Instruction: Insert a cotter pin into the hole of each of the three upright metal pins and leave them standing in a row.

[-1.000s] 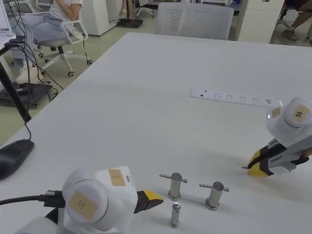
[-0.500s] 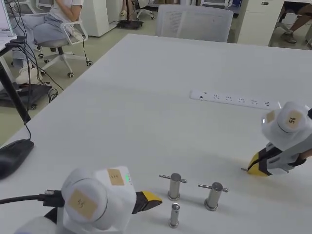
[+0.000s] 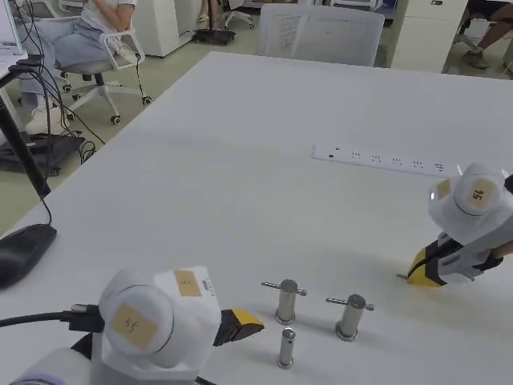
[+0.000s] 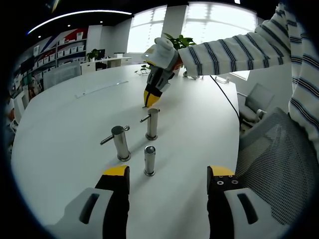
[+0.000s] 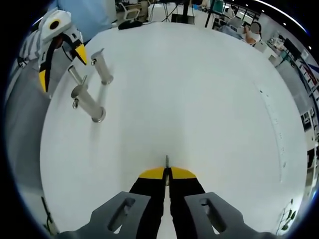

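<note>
Three upright metal pins stand close together near the table's front edge. The rear pin [image 3: 288, 301] and the right pin [image 3: 350, 318] each carry a cotter pin through the top. The front pin [image 3: 286, 347] [image 4: 149, 160] is bare. My left gripper [image 3: 240, 325] [image 4: 168, 172] is open just left of the pins, with the bare pin between and ahead of its jaws. My right gripper [image 3: 423, 274] [image 5: 167, 173] rests its tip on the table right of the pins, shut on a thin cotter pin [image 5: 166, 161] that pokes out of its tip.
A white power strip [image 3: 386, 161] lies across the table's far right. A black mouse [image 3: 22, 253] sits at the left edge. Office chairs [image 3: 319, 34] and a seated person [image 3: 88, 32] are beyond the table. Bare tabletop [image 3: 224, 184] spreads behind the pins.
My right gripper's body has leaned a little to the left while its tip stays at the same spot. The left gripper has sunk slightly. The pins have not moved.
</note>
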`<action>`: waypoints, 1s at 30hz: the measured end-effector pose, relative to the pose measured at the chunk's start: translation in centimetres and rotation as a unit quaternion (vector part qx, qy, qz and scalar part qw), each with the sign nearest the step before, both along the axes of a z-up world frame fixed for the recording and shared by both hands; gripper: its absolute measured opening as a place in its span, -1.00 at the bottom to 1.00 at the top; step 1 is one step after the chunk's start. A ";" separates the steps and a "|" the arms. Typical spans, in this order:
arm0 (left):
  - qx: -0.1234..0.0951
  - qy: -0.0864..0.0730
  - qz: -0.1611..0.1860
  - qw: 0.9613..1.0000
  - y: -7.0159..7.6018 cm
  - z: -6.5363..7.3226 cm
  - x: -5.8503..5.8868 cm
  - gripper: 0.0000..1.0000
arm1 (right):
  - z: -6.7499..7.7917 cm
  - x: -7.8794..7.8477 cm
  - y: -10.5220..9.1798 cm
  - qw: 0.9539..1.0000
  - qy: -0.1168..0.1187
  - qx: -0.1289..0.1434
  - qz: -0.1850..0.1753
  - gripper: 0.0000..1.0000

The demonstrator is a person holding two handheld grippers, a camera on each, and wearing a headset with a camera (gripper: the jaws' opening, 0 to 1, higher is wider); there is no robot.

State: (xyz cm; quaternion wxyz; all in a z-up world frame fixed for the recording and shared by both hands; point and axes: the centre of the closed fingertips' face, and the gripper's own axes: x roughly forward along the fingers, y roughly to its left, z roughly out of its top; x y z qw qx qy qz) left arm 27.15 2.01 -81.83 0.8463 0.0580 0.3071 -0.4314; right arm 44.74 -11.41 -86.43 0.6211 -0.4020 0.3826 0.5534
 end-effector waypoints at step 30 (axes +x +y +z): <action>0.000 0.000 -0.003 1.000 0.1 0.4 -0.1 0.24 | 2.5 -1.8 -0.5 1.000 -0.017 0.005 0.015 -0.96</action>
